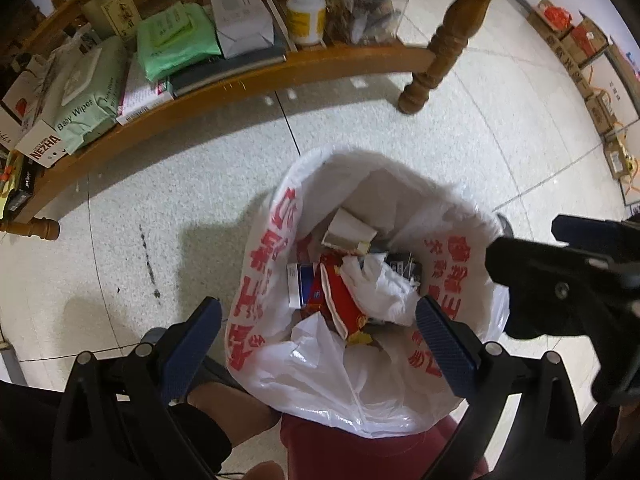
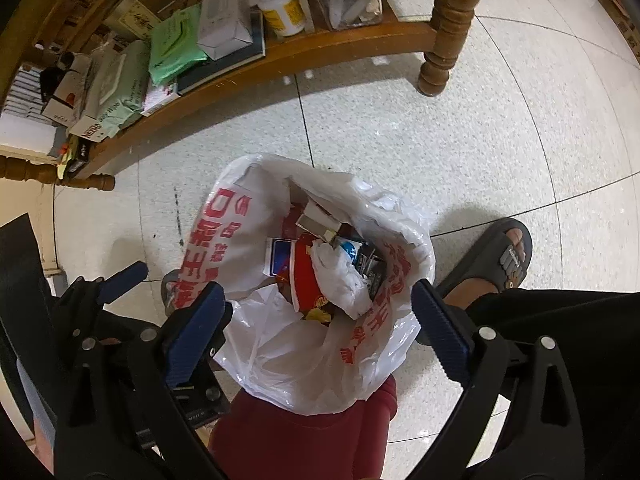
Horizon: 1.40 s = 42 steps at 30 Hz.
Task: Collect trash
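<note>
A white plastic bag (image 1: 320, 380) with red print stands open on a dark red support (image 1: 360, 452). Inside lie a red snack wrapper (image 1: 340, 300), a blue-and-white box (image 1: 300, 284), crumpled white plastic (image 1: 380, 288) and a cardboard scrap (image 1: 348, 230). My left gripper (image 1: 316, 308) hangs open above the bag's mouth, pointing down, one finger on each side and nothing between the pads. My right gripper (image 2: 318, 291) is open too, straddling the same bag (image 2: 280, 360) over the wrapper (image 2: 306, 276). Each gripper's black body shows in the other's view.
A wooden table's low shelf (image 1: 240, 80) holds baby wipes (image 1: 84, 96), boxes and a white bottle (image 1: 306, 12). Its turned leg (image 1: 444, 40) stands on the tiled floor. A foot in a black sandal (image 2: 496, 256) rests right of the bag. Cardboard boxes (image 1: 580, 48) line the far wall.
</note>
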Each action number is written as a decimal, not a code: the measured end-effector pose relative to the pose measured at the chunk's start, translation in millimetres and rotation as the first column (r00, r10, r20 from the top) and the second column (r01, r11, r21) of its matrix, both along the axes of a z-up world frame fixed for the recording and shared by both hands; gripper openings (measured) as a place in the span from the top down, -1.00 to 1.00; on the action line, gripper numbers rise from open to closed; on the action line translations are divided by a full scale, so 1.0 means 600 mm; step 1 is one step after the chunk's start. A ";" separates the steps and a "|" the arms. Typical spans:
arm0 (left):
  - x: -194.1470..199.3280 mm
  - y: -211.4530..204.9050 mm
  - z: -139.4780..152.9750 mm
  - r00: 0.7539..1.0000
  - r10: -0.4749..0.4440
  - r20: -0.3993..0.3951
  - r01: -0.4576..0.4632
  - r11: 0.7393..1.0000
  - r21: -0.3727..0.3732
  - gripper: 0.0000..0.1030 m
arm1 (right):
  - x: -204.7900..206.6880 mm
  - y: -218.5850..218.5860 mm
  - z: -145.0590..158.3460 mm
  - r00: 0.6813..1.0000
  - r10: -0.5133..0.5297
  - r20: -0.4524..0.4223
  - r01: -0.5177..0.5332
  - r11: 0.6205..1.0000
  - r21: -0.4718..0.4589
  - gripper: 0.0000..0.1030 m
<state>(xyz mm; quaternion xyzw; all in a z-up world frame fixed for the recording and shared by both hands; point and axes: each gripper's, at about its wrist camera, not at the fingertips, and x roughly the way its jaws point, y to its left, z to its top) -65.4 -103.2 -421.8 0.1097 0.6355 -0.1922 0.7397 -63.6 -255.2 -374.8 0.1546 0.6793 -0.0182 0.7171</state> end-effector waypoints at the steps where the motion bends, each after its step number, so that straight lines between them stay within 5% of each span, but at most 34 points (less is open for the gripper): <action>1: 0.002 0.003 0.008 1.000 0.011 0.017 -0.011 1.000 -0.005 -0.85 | 0.001 0.001 0.011 1.000 0.004 0.016 -0.004 1.000 0.001 -0.80; 23: 0.030 0.059 0.178 0.967 0.171 0.190 -0.154 0.983 -0.103 -0.85 | -0.001 0.002 0.237 0.957 0.063 0.285 -0.046 0.997 -0.068 -0.87; 36: 0.047 0.109 0.331 0.902 0.257 0.347 -0.206 0.962 -0.177 -0.85 | 0.000 0.008 0.415 0.862 0.131 0.490 -0.059 0.986 -0.159 -0.87; 42: 0.049 0.136 0.403 0.851 0.298 0.433 -0.234 0.952 -0.196 -0.85 | 0.002 0.014 0.465 0.825 0.141 0.547 -0.052 0.983 -0.175 -0.87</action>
